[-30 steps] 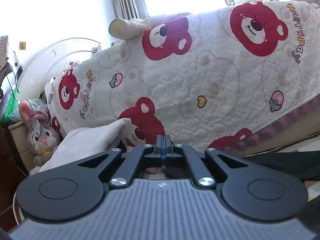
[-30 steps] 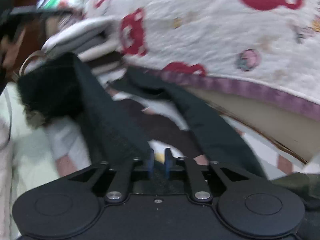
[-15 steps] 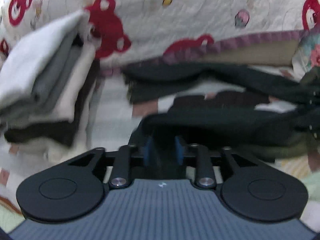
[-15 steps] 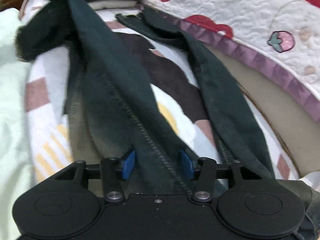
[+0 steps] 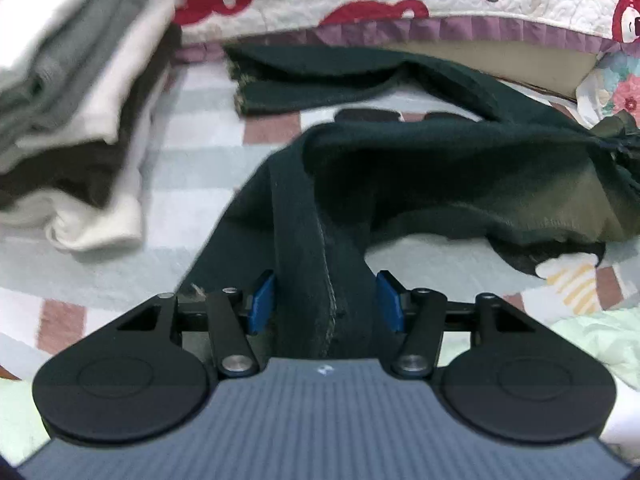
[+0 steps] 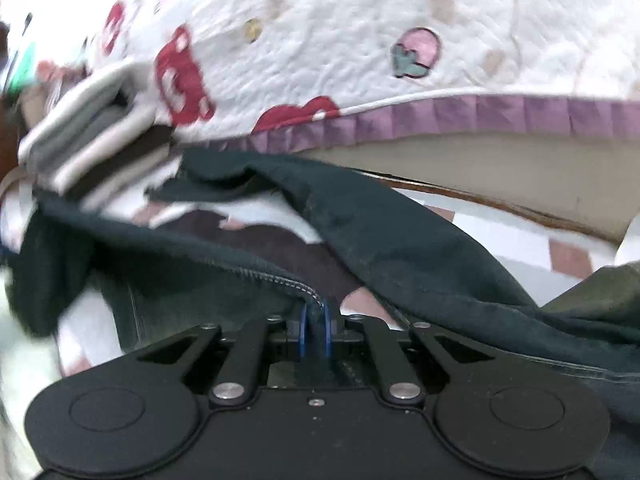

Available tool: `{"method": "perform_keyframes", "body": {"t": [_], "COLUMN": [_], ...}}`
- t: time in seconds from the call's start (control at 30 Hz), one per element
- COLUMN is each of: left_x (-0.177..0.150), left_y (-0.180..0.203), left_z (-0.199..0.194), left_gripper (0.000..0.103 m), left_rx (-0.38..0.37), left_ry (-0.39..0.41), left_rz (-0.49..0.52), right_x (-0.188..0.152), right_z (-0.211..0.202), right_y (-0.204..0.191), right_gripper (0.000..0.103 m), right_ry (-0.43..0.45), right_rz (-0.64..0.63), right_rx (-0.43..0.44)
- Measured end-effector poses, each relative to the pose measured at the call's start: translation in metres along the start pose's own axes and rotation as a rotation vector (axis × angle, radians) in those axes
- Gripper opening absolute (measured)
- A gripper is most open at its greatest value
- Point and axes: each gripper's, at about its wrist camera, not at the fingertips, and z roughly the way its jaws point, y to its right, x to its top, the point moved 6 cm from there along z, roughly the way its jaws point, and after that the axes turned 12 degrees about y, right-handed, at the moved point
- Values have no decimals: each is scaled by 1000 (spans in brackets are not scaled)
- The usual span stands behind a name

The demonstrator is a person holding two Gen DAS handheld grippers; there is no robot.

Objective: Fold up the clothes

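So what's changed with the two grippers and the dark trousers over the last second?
The left gripper tipped down from the quilt to the dark trousers; its jaws are opening, a trouser leg loose between them. The right gripper opened, then closed its jaws onto a seam. The folded pile stayed put.

Motion blur smears the folded clothes stack (image 6: 100, 136), and the frame's right edge crops the dark garment (image 5: 460, 168).

light: soft, even | blur: motion smear, worst at left | edges: fisheye bending
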Motion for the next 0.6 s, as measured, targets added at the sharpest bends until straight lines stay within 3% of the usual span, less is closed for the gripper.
{"method": "perform_keyframes", "body": {"t": [0.03, 0.07, 0.1, 0.17, 0.3, 0.47, 0.6], "left_x": [-2, -3, -2, 1, 18, 41, 56], "left_y": [2, 5, 8, 14, 6, -15, -10], "left_z": [2, 3, 1, -4, -35, -90, -130], "left_gripper": [47, 34, 4, 3, 3, 3, 3], "left_rx": [-7, -10, -4, 11, 162, 256, 299], "left_ry": [-10, -12, 4, 41, 147, 279, 381], "left_rz": [9, 33, 64, 126, 229, 207, 223], "right_x": [2, 4, 3, -1, -3, -2, -9], "right_z": [1, 1, 3, 4, 4, -7, -18], "right_y": [0, 1, -1, -2, -1, -6, -19], "right_gripper": [8, 8, 9, 9, 8, 8, 10], "right_ry": [8, 15, 15, 14, 16, 25, 13], "right_rz": [22, 44, 44, 31, 15, -37, -109], "right_rx": [-3, -6, -13, -25, -29, -9, 50]}}
